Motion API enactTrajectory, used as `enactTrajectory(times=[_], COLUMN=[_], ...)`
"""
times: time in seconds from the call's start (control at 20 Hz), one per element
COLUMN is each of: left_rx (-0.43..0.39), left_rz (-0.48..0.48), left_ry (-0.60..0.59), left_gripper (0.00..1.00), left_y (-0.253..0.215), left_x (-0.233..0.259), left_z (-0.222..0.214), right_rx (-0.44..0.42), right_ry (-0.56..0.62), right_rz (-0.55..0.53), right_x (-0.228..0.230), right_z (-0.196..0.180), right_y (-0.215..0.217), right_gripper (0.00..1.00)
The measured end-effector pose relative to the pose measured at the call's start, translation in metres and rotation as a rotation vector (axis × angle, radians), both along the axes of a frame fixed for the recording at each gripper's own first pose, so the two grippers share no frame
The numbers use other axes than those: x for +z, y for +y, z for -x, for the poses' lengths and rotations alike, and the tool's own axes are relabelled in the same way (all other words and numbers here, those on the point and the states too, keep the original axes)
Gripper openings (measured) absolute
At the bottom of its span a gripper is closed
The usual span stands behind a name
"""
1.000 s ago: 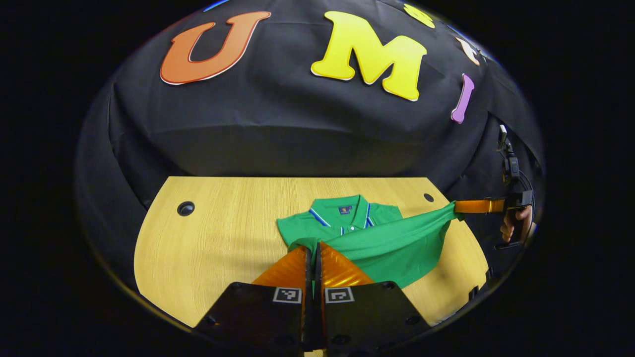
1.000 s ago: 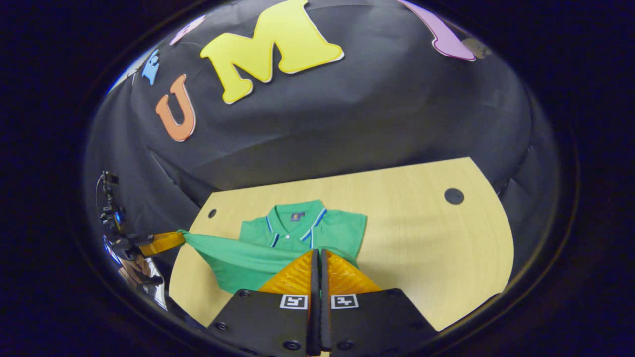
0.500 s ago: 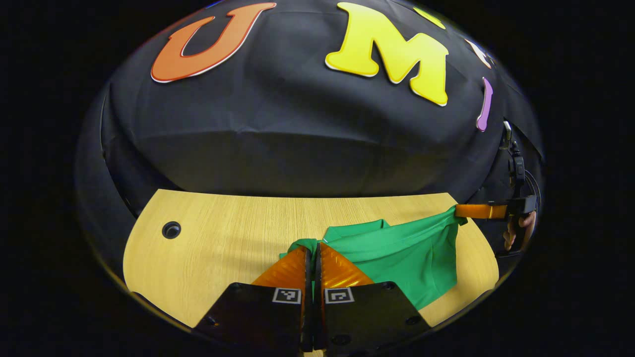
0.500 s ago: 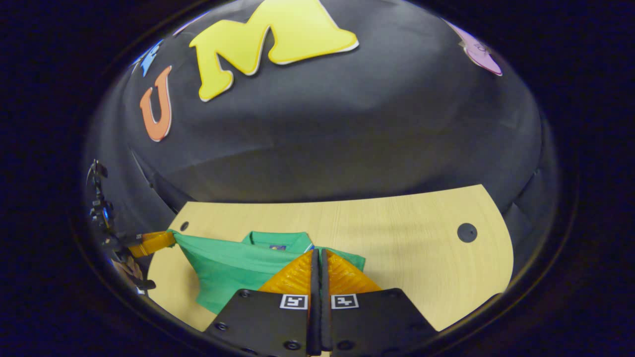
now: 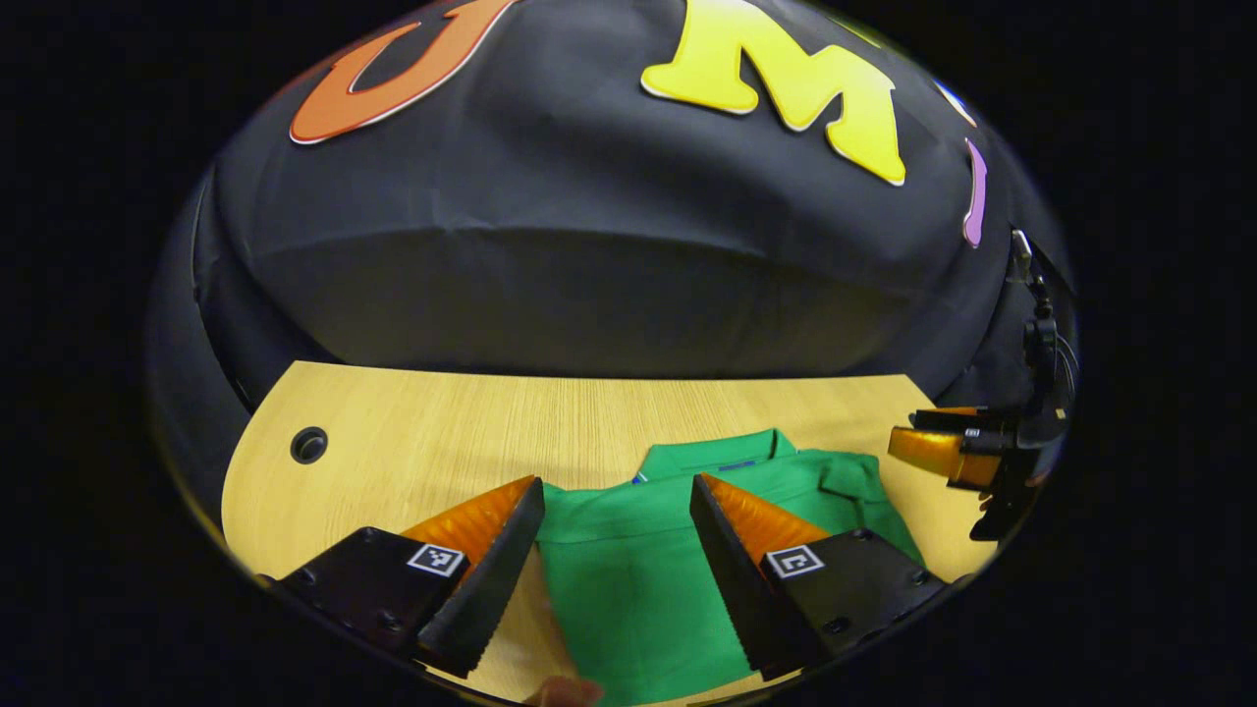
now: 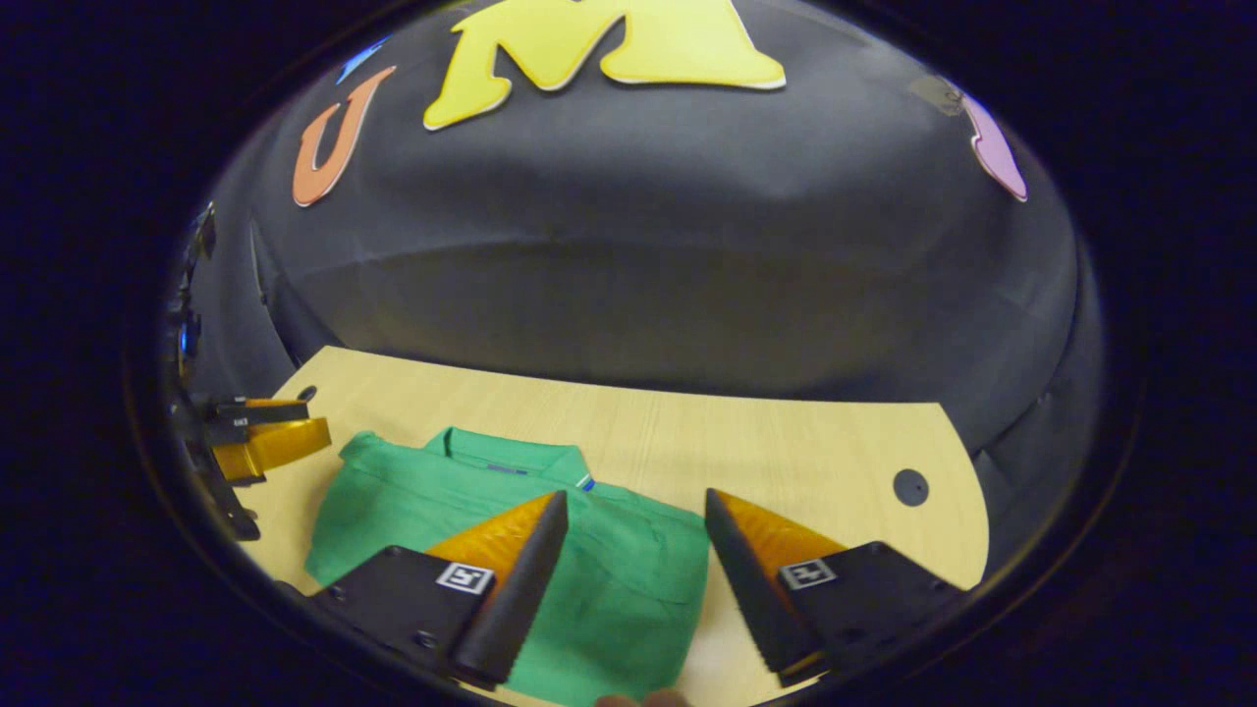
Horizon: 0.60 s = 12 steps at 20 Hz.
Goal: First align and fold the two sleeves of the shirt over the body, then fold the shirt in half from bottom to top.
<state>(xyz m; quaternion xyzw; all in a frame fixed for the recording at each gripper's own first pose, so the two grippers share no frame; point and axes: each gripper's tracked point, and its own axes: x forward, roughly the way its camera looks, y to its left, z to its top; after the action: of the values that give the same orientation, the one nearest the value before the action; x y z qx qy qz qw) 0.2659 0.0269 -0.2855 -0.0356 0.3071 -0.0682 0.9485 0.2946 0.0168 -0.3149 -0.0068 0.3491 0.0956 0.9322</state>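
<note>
The green polo shirt (image 5: 638,579) lies folded on the wooden table (image 5: 442,432), its lower half laid up over the body so that just the collar (image 5: 732,455) peeks out at the far edge. My left gripper (image 5: 617,483) hovers open right over the shirt's left part, holding nothing. My right gripper (image 6: 636,496) is open too, above the shirt (image 6: 609,589) near its right edge. Each gripper also appears off to the side from the other's camera: the right gripper (image 5: 943,447) and the left gripper (image 6: 270,440), both free of the cloth.
A round cable hole (image 5: 308,445) sits in the table's far left corner, and another cable hole (image 6: 910,486) at the far right. Bare wood surrounds the shirt on both sides. The black booth cloth hangs behind the table's far edge.
Both grippers carried the shirt's bottom hem forward over the body, lowered it near the collar and opened. The hem now lies flat on the shirt.
</note>
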Motion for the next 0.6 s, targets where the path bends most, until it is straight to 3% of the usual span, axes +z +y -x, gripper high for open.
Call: enactTrajectory(times=[0.05,0.1,0.4,0.6], left_rx=[0.023,0.043,0.065,0.081], left_rz=[-0.005,-0.009,0.001,-0.064], left_ry=[-0.019,-0.035,-0.170,-0.318], left_gripper=[0.97,0.97,0.97,0.96], left_y=[0.002,0.005,0.000,-0.001], left_x=[0.010,0.022,0.113,0.197], left_z=[0.004,0.009,0.059,0.106], right_rx=[-0.015,-0.030,-0.067,-0.099], right_ry=[-0.020,-0.037,-0.200,-0.340], right_rz=[-0.003,-0.010,-0.014,-0.035], right_x=[0.010,0.020,0.109,0.191], right_z=[0.006,0.011,0.054,0.102], right_y=[-0.002,-0.005,-0.020,-0.022], right_gripper=[0.90,0.96,0.97,0.96])
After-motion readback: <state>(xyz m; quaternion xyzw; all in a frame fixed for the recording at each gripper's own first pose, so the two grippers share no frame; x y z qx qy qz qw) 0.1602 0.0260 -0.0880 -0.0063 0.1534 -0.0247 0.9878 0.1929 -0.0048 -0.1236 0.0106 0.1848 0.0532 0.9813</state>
